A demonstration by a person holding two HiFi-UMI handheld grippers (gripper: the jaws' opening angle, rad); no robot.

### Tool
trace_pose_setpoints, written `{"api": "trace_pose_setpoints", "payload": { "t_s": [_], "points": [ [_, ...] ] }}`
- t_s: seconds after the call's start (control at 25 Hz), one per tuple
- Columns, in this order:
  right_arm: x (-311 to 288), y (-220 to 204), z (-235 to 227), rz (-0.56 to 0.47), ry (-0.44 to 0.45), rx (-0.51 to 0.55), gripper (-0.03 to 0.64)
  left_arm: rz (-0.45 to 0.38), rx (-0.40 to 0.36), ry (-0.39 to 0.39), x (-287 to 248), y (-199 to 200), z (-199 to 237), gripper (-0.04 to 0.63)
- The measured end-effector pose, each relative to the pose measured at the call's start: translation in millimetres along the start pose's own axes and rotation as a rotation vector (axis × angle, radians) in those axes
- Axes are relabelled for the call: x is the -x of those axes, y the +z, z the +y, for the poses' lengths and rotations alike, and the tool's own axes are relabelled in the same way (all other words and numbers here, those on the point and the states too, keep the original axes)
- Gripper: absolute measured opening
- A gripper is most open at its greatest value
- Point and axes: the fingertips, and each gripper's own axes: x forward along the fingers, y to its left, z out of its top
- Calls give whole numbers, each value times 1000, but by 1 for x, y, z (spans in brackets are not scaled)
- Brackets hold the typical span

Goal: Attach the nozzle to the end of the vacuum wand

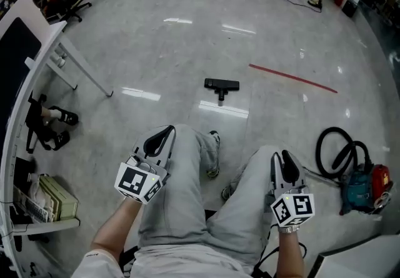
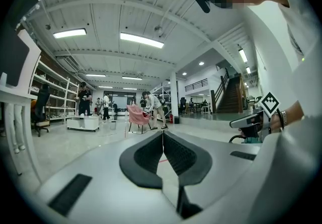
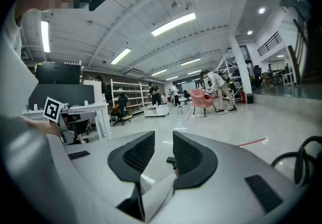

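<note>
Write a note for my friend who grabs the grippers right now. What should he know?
Left gripper: jaws shut, empty.
Right gripper: jaws apart, nothing between them.
Both are above the seated person's legs.
Nozzle: lying on the floor ahead, untouched.
Vacuum with its black hose: on the floor at the right; the wand is hard to make out.
Done: nothing yet.
Left: pick up the nozzle and fit it on the wand's end.

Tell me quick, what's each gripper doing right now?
Left gripper: closed, holding nothing.
Right gripper: open, empty.
</note>
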Motion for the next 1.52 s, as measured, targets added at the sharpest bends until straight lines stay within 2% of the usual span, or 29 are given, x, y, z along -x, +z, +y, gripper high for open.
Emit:
{"api": "trace_pose_setpoints", "payload": {
  "t_s": [0.28, 0.48, 0.6, 0.72, 0.88, 1.08, 1.16, 1.32, 1.48, 1.52],
  "points": [
    [30, -11, -86, -2, -198, -43, 89, 38, -18, 4, -37, -21, 4, 11],
    [75, -50, -144, 90, -372, -63, 89, 130, 4, -23, -66, -58, -9, 11],
    [88, -73, -168, 142, -432, -80, 90, 180, -15, -49, -87, -80, -8, 11],
    [85, -94, -191, 196, -456, -70, 91, 221, -59, -94, -117, -106, -8, 11],
    [66, -129, -227, 293, -452, -23, 90, 278, -159, -158, -158, -145, -3, 11],
    [32, -171, -271, 385, -415, -56, 89, 328, -205, -248, -213, -188, 6, 11],
    [12, -189, -281, 431, -365, -38, 89, 361, -265, -293, -236, -207, 4, 11],
    [-29, -227, -289, 541, -244, 84, 89, 433, -400, -404, -277, -252, -6, 11],
    [-62, -272, -294, 671, -122, 165, 91, 524, -488, -488, -312, -302, -10, 13],
    [-68, -284, -296, 703, -98, 175, 97, 552, -498, -505, -319, -315, -9, 36]
  ]
}}
